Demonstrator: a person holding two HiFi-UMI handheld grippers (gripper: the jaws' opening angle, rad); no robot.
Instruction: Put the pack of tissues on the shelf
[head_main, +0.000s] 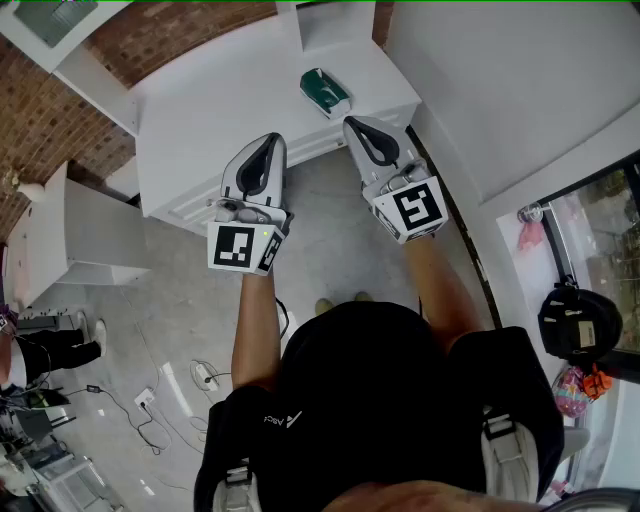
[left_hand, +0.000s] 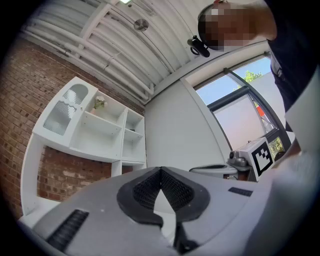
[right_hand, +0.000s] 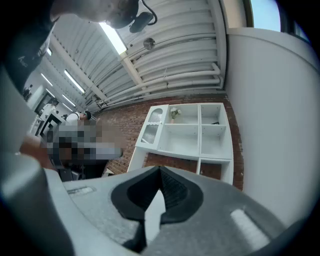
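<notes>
Left claw (head_main: 268, 142) and right claw (head_main: 352, 122) are both pressed together with nothing between them. Pack of tissues (head_main: 325, 92) lies on the white desk (head_main: 200, 110), just beyond the right claw's tip, not touching. White shelf (right_hand: 190, 132) is mounted on the brick wall (right_hand: 165, 162).

Grey right gripper (right_hand: 160, 170), jaws tip to tip, nothing btwn. Beyond: white open-cubby shelf unit (right_hand: 199, 131) on red brick wall (right_hand: 167, 161).
</notes>
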